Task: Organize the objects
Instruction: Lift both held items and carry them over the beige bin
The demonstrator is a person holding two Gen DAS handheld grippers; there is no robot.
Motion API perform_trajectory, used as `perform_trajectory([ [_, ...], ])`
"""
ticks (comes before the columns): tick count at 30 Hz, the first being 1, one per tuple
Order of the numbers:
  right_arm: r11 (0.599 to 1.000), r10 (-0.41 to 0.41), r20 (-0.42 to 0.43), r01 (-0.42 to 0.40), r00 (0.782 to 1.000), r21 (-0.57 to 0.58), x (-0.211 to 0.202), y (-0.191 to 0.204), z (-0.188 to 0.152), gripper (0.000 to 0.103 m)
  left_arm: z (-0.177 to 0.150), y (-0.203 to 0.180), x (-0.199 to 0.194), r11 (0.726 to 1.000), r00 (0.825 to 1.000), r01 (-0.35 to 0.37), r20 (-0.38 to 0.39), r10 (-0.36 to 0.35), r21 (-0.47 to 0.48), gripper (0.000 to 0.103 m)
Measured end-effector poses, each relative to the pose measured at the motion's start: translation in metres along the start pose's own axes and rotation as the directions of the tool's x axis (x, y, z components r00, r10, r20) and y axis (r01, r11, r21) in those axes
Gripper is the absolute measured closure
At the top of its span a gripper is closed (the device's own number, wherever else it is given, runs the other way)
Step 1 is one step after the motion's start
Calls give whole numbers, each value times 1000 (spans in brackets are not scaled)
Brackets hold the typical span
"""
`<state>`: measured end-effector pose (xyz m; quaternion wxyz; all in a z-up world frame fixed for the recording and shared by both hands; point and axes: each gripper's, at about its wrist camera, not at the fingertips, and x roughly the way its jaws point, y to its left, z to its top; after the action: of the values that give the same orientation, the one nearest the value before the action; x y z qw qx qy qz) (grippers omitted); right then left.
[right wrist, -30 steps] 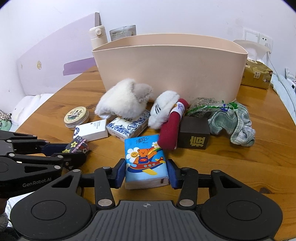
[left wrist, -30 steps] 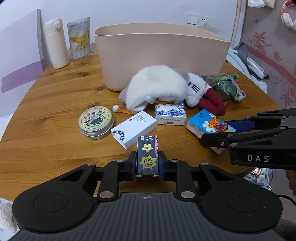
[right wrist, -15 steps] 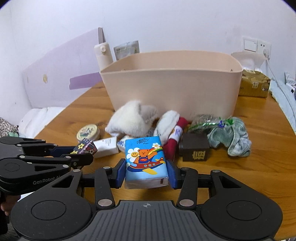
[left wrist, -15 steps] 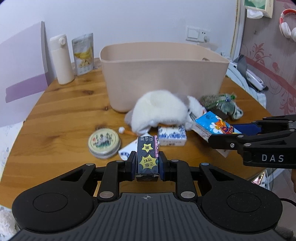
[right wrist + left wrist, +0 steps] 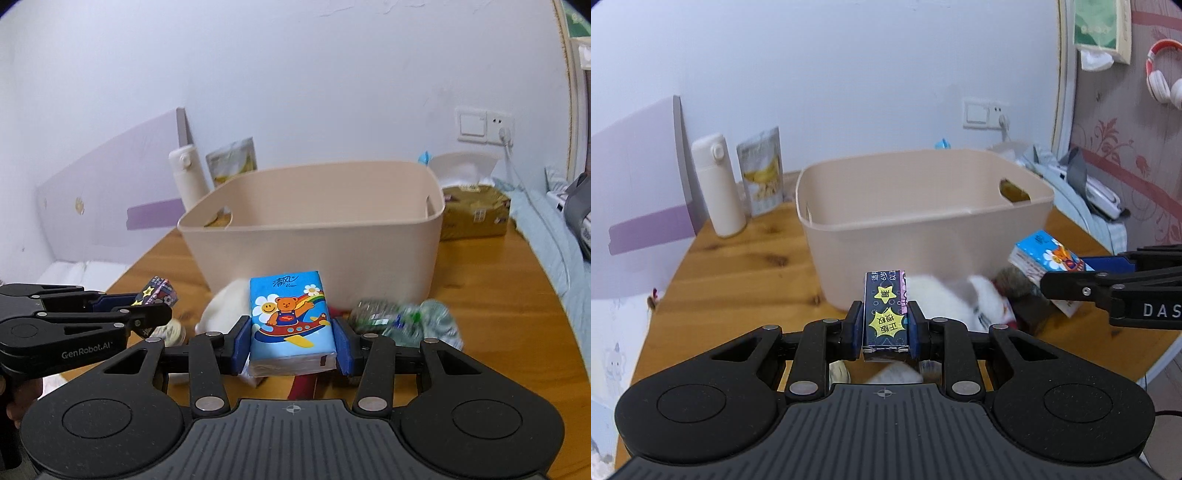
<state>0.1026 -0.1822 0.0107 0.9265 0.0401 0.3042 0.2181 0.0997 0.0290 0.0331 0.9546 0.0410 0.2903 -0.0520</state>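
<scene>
Before the beige bin [image 5: 923,229], left tool [image 5: 885,325] grips a dark carton [image 5: 885,314], right tool [image 5: 291,341] a tissue pack [image 5: 290,317], plush clutter [image 5: 942,302] below

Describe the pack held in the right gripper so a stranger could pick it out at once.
Start at the big beige tub on the round wooden table. In front of its near wall, lifted above the clutter, the right gripper has its jaws clamped on the tissue pack. It is soft and bright blue with a cartoon bear flying a red plane, unlike the narrow dark starred box in the left gripper.

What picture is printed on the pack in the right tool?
The tissue pack is blue, with a cartoon bear in a red plane; clearest in the right wrist view.
</scene>
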Motion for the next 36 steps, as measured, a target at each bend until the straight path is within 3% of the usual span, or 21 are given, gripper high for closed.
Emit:
perform_trajectory([
  [19,998,-45,106,41,993,37,5,-21,49,59,72,7,28,999,993,-40,109,37,32,79],
  [36,996,-81,120,74,989,56,46,-36,90,59,105,-3,98,995,998,-44,46,40,88,79],
])
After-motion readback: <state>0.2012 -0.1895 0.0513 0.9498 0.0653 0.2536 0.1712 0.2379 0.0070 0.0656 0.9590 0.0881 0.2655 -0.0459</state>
